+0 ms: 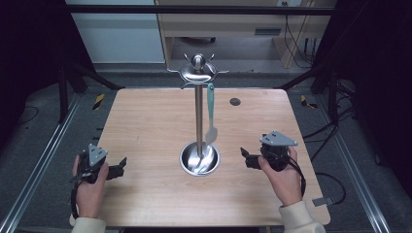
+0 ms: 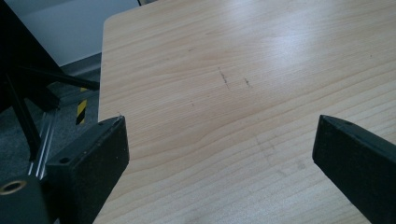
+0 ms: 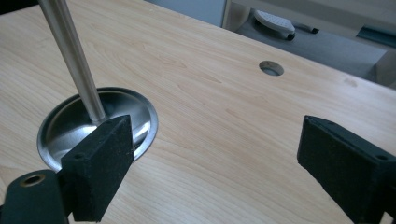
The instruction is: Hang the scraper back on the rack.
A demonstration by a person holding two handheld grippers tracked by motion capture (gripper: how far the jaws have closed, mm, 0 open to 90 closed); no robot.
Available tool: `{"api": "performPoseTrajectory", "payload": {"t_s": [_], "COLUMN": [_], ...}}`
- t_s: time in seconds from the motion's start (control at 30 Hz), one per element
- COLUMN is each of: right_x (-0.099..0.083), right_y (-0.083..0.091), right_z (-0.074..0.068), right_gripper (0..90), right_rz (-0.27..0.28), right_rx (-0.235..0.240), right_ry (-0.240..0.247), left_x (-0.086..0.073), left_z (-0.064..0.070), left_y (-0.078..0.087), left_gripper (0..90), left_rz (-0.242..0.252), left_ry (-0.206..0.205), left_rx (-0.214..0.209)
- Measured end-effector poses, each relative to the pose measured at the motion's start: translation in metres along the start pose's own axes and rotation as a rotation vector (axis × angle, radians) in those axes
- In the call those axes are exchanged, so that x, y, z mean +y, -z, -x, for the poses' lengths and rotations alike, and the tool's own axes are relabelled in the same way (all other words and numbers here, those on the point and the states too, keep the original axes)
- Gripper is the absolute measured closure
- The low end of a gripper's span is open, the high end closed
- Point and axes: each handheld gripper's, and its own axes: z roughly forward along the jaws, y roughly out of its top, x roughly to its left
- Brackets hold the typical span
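A shiny metal stand [image 1: 198, 116] with a round dish foot sits in the middle of the smooth wooden table [image 1: 145, 126], a teal spatula [image 1: 210, 114] hanging from it, between the left gripper [image 1: 121, 167] and right gripper [image 1: 244, 158], both with jaws spread wide and empty.

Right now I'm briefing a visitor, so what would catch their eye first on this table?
The tall steel utensil stand at the table's middle, with its round base dish. A teal-handled spatula hangs from a hook at its top, blade down near the dish. The left gripper and right gripper flank the stand, both open and empty.
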Motion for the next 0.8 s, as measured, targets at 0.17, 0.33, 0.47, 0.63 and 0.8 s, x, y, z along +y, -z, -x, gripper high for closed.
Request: {"api": "performPoseTrajectory", "payload": {"t_s": [0.17,0.33,0.47,0.63,0.8], "right_x": [-0.014,-0.024,-0.034,-0.043,-0.052], "right_y": [-0.013,-0.020,-0.027,-0.034,-0.044], "right_z": [0.002,0.007,0.015,0.021,0.028], "right_gripper": [13.7,14.4,14.3,14.1,14.7], "right_rz": [-0.002,-0.027,-0.039,-0.056,-0.072], "right_rx": [-0.025,-0.051,-0.071,-0.085,-0.104], "right_ry": [-0.007,-0.024,-0.044,-0.067,-0.074], "left_x": [0.000,0.000,0.000,0.000,0.001], "left_z": [0.000,-0.001,-0.001,-0.001,0.001], "left_y": [0.002,0.001,0.001,0.001,-0.001], "left_gripper": [3.3,3.2,2.1,2.0,2.0], "left_rz": [0.013,0.014,0.021,0.025,0.030], "left_ry": [0.001,0.001,0.007,0.016,0.007], "left_rx": [0.013,0.014,0.013,0.007,-0.013]}}
